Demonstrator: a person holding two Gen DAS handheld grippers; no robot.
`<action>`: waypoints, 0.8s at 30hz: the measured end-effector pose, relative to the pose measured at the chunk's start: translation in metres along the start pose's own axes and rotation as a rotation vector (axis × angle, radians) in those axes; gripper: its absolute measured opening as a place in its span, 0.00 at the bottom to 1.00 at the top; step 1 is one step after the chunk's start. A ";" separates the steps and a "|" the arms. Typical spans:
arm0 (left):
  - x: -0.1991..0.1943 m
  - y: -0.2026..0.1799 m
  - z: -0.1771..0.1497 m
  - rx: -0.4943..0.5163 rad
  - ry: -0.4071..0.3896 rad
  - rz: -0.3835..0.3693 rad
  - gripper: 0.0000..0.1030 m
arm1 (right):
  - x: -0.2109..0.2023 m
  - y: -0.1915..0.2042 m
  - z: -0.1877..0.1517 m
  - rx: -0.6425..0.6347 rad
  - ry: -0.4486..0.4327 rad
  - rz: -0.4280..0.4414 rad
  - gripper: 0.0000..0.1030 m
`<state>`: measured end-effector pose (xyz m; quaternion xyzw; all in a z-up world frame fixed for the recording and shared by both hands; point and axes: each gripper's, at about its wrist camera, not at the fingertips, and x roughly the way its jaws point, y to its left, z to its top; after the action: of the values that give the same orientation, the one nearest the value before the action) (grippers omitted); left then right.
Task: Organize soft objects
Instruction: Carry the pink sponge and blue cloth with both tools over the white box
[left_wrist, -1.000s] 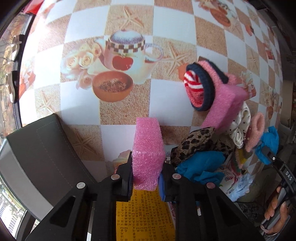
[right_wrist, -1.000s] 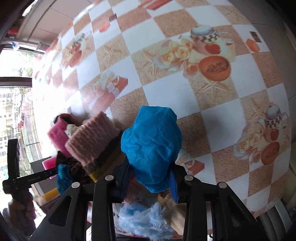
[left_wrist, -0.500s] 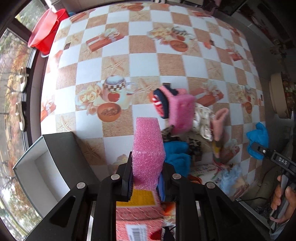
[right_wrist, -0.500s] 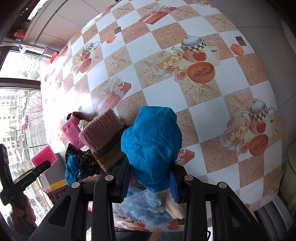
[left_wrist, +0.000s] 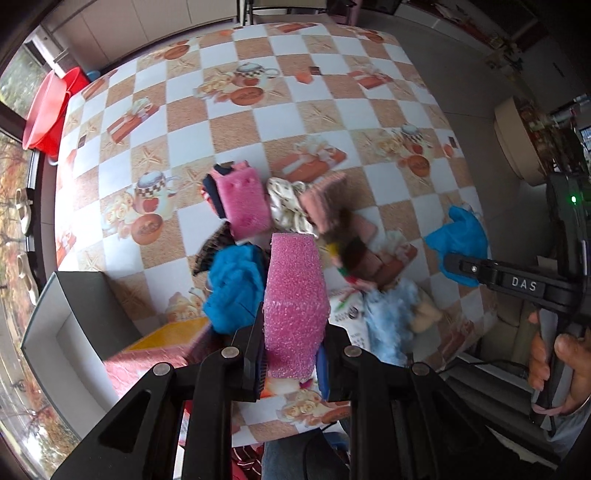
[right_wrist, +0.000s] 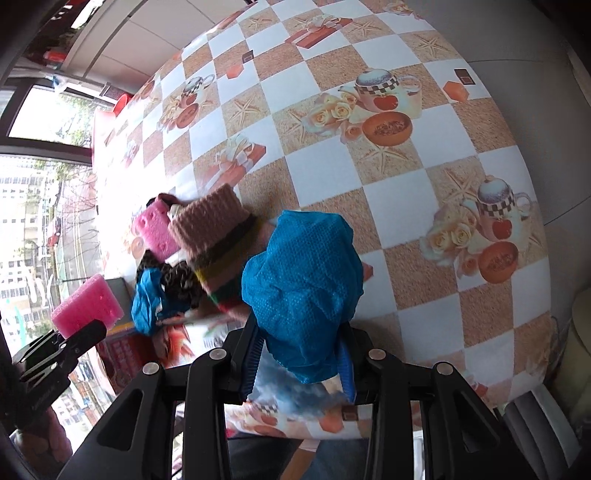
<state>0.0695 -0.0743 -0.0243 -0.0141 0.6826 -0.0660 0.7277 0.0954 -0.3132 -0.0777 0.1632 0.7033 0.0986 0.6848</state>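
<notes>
Only left view shows grey box (left_wrist: 55, 332) beside tablecloth (left_wrist: 295, 122).

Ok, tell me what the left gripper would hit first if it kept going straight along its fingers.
Probably the blue cloth in the pile on the table, straight ahead of the left gripper and its pink sponge; depth is unclear.

Pink foam block (left_wrist: 295, 295) upright above the heap of cloths (left_wrist: 295, 221); blue cloth (right_wrist: 303, 288) bunched, perhaps crumpled.

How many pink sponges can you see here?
2. One pink sponge is clamped in the left tool, raised above the table. The second lies in the pile of soft things on the table. More could be buried under the pile.
</notes>
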 end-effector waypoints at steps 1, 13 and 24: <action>0.000 -0.004 -0.004 0.004 0.001 -0.003 0.22 | -0.001 0.000 -0.002 -0.005 0.002 0.001 0.36; 0.006 -0.034 -0.065 0.009 0.054 -0.016 0.22 | 0.004 0.003 -0.047 -0.147 0.090 0.011 0.36; -0.002 -0.016 -0.118 -0.001 0.032 -0.019 0.22 | 0.020 0.046 -0.094 -0.269 0.163 0.030 0.36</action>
<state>-0.0489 -0.0814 -0.0287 -0.0200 0.6941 -0.0727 0.7159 0.0063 -0.2557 -0.0759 0.0720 0.7343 0.2153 0.6397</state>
